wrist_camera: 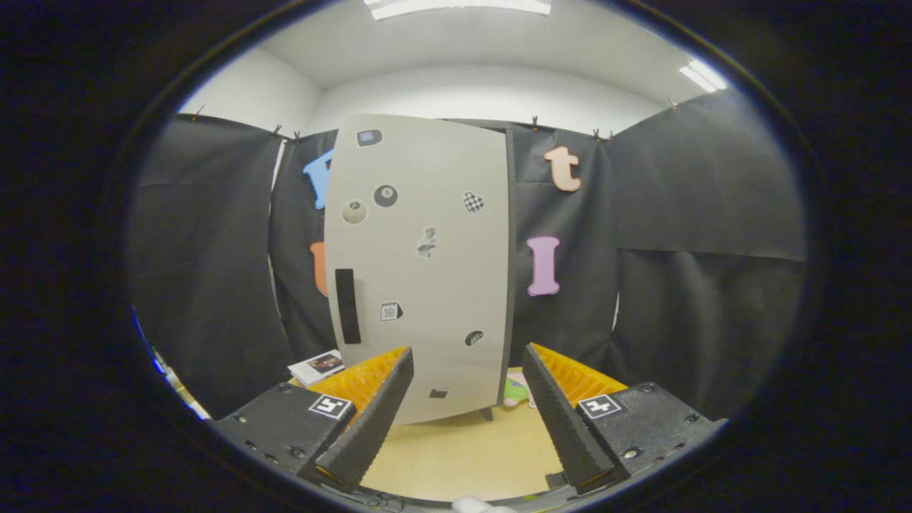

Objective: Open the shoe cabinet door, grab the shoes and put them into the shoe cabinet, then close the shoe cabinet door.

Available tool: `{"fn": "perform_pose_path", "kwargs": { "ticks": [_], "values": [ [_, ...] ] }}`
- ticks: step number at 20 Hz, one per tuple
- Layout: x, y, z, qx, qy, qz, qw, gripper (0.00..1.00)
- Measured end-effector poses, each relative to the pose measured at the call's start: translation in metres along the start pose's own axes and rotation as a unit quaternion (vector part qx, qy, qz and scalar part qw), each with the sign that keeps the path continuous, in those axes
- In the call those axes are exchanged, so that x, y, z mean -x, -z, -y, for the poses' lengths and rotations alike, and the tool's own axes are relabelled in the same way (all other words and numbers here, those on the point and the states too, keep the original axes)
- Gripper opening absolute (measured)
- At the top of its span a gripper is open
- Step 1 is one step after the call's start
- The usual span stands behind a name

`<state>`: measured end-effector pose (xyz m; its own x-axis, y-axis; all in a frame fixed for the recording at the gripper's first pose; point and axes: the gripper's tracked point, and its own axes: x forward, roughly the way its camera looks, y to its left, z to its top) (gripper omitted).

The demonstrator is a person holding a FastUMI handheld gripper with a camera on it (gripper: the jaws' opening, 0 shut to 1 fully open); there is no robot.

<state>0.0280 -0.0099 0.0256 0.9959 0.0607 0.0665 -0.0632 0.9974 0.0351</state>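
Observation:
A tall pale grey shoe cabinet (420, 263) stands on the wooden tabletop (463, 449), straight ahead of my fingers. Its door looks shut, with several small stickers on it and a dark vertical handle (347, 306) near its left edge. My gripper (468, 360) is open, its two fingers spread wide with nothing between them, a short way back from the lower part of the door. A small green and pink thing (516, 392), possibly a shoe, peeks out behind the cabinet's lower right corner, mostly hidden by my right finger.
A small white booklet or card (317, 367) lies on the table to the left of the cabinet, beyond my left finger. Black cloth walls close in behind and on both sides. Bare tabletop stretches between my fingers and the cabinet's foot.

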Motion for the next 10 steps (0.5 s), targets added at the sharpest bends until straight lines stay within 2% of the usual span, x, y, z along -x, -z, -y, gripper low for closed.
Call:
{"fn": "perform_pose_path", "kwargs": {
  "ticks": [10],
  "values": [
    [0.035,0.006,0.017,-0.007,0.023,0.005,1.0,1.0]
  ]
}}
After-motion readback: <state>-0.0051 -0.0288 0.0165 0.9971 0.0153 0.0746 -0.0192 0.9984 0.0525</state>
